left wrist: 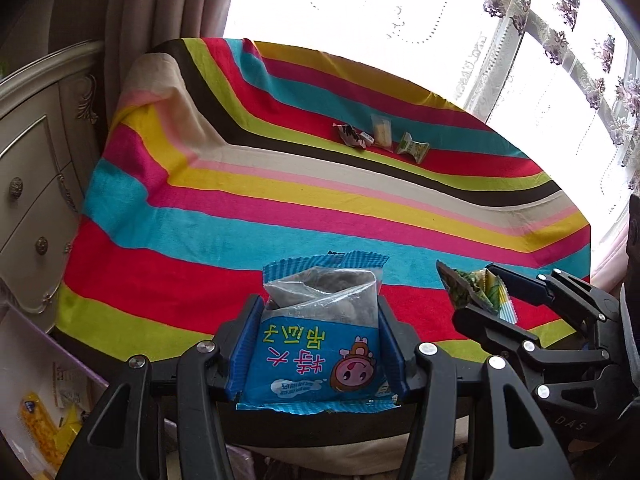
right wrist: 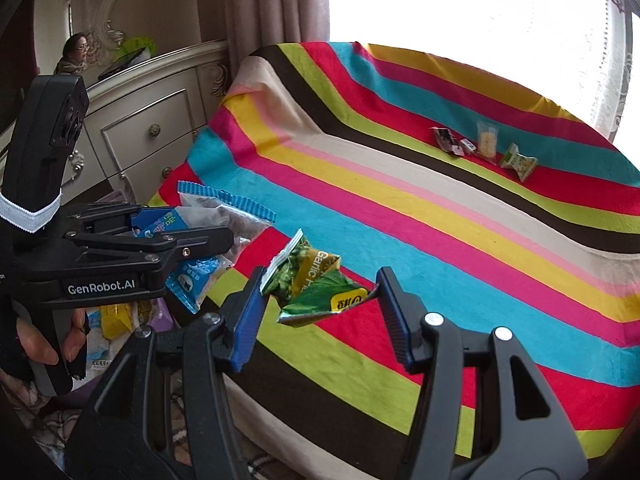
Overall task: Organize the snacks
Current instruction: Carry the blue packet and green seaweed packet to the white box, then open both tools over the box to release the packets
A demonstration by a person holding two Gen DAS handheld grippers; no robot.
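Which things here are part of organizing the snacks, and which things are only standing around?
Part of the job:
- blue snack packet in the left gripper
- green snack packet in the right gripper
- three small snacks on the striped cloth

Only around:
- dresser
- curtain

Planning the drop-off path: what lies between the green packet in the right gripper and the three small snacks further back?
Only bare striped cloth, seen in both wrist views.
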